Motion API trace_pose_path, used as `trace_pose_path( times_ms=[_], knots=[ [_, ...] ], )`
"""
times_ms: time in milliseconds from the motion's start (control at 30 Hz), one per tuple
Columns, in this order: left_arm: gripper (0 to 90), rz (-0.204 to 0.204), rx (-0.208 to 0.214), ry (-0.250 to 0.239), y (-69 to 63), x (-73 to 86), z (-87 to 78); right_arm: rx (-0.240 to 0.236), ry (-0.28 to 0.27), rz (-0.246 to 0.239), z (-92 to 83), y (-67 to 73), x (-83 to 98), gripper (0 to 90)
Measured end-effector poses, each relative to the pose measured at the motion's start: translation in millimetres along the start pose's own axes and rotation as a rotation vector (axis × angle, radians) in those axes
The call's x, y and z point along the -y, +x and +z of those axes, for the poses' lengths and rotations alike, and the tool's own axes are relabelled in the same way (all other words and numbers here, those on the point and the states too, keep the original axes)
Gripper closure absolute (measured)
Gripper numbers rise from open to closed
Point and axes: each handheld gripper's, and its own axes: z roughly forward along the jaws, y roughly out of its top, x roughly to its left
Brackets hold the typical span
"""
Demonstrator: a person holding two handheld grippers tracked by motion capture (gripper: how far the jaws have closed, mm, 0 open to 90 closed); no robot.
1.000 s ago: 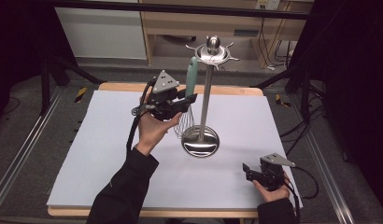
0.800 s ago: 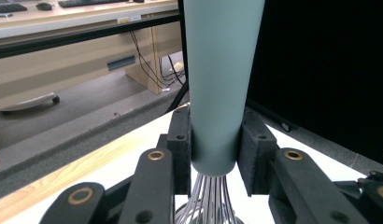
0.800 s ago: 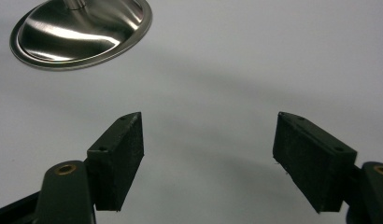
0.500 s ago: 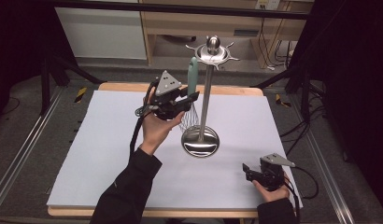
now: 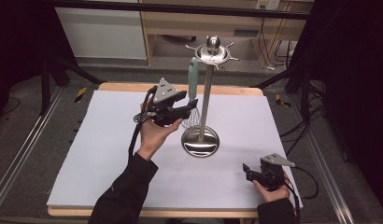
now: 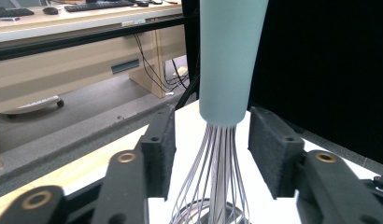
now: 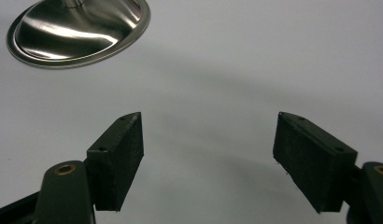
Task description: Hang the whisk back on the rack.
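A whisk with a teal handle (image 5: 193, 79) (image 6: 229, 56) hangs upright from the top ring of a steel utensil stand (image 5: 206, 93). Its wires (image 6: 217, 177) reach down toward the stand's round base (image 5: 200, 142) (image 7: 77, 28). My left gripper (image 5: 187, 108) (image 6: 212, 135) is at the foot of the handle. Its jaws have just been opening, and the whisk stands between the pads with a gap on each side. My right gripper (image 5: 248, 170) (image 7: 208, 140) rests open at the table's front right, with nothing between its fingers.
The white table sheet (image 5: 96, 140) stretches left of the stand. A wooden desk (image 5: 180, 28) and cables (image 5: 273, 51) lie beyond the far edge. Metal rails (image 5: 21, 154) run along both sides of the table.
The left gripper's jaws have come apart from the whisk handle, which stays hanging on the stand. The right hand has not moved.
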Motion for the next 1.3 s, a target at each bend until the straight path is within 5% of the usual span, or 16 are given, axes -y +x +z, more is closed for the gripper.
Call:
trace_pose_path(
  times_ms=[433,800,1300],
  knots=[
    [37.1,-0.033,-0.018,-0.022,8.1,36.2,-27.6,0.01,0.006,0.0,1.5,-0.8,1.0,24.9],
    [33.5,-0.063,-0.029,0.03,19.0,81.7,-48.7,0.022,0.014,0.009,3.4,-1.6,2.8,23.8],
    [31.3,-0.096,-0.094,0.125,40.7,145.4,-77.2,0.049,0.032,0.007,6.3,-1.3,4.7,17.7]
  ],
)
